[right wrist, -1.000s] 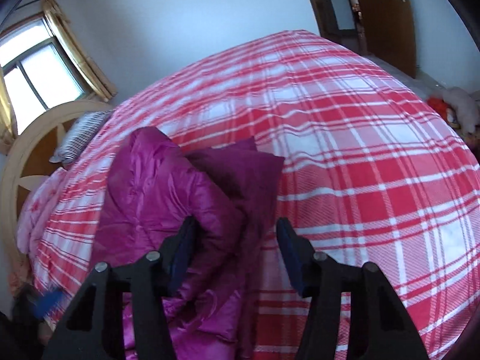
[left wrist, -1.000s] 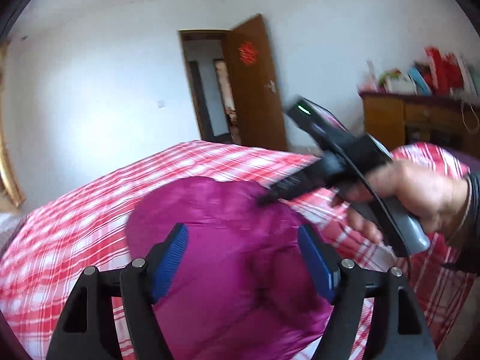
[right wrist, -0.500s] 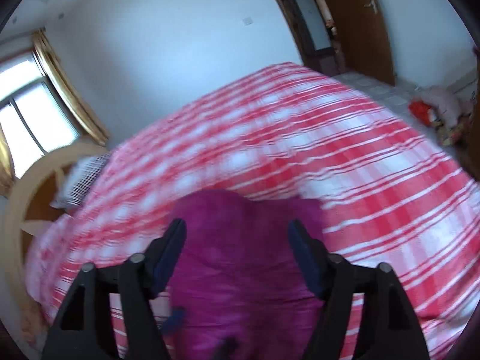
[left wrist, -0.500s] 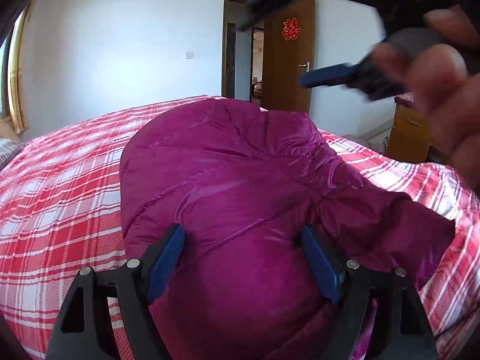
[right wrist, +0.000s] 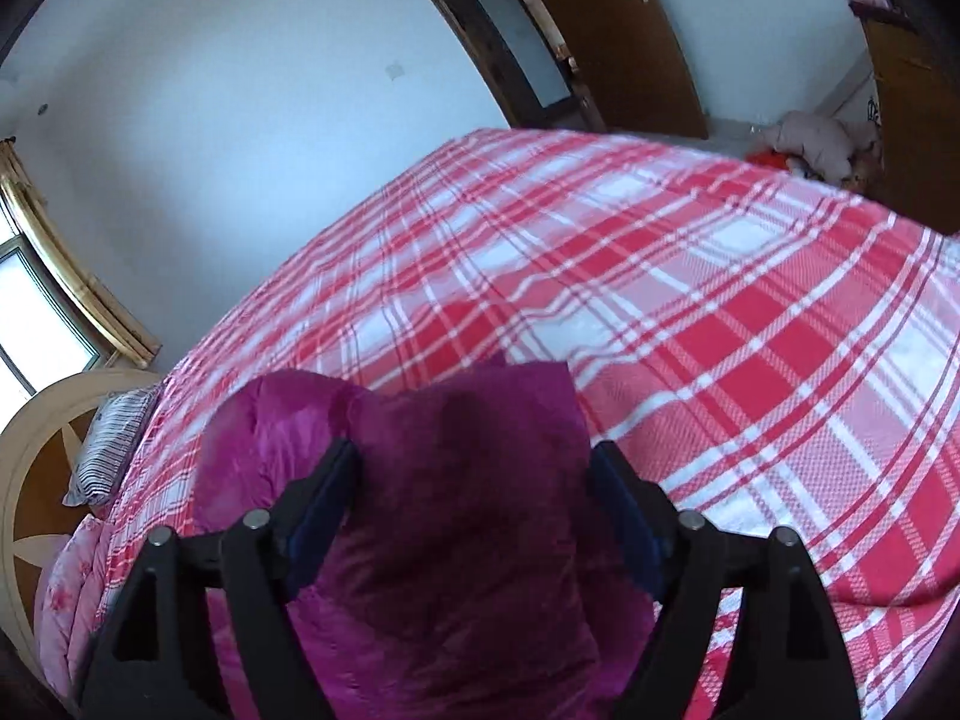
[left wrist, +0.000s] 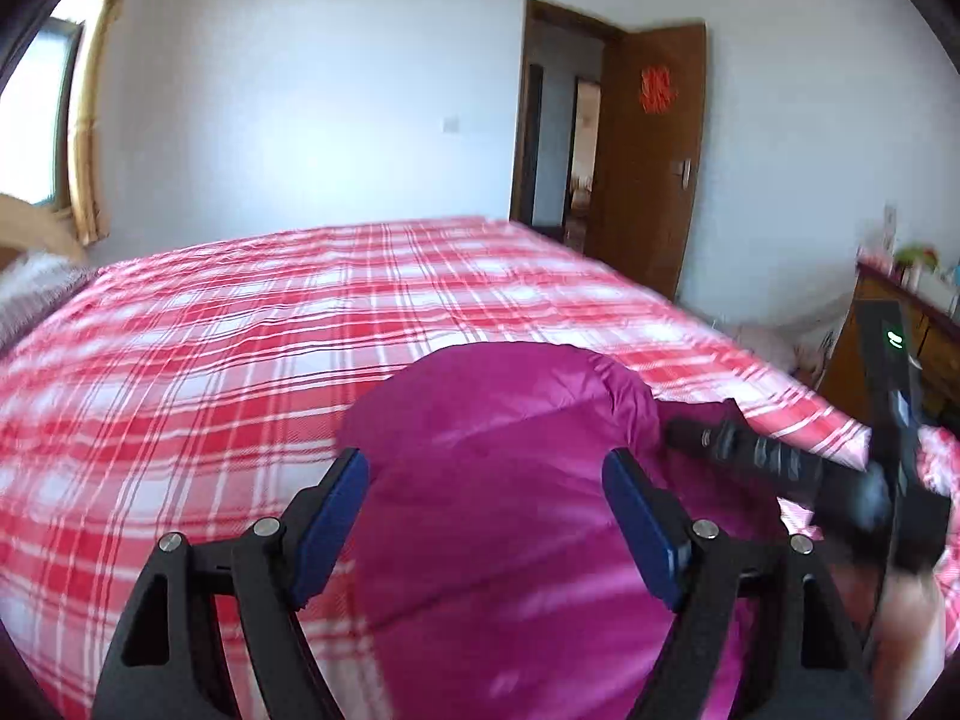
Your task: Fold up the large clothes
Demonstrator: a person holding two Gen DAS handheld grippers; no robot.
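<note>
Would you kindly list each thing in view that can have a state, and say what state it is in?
Jacket: bunched in a heap on the bed, not folded flat.
Left gripper: open, jacket between the jaws, not pinched.
Right gripper: open, its jaws have just been opening, jacket between them.
Door: open.
Bed cover: spread flat.
Pillow: lying at the headboard.

Both wrist views close above jacket (left wrist: 510, 480)
</note>
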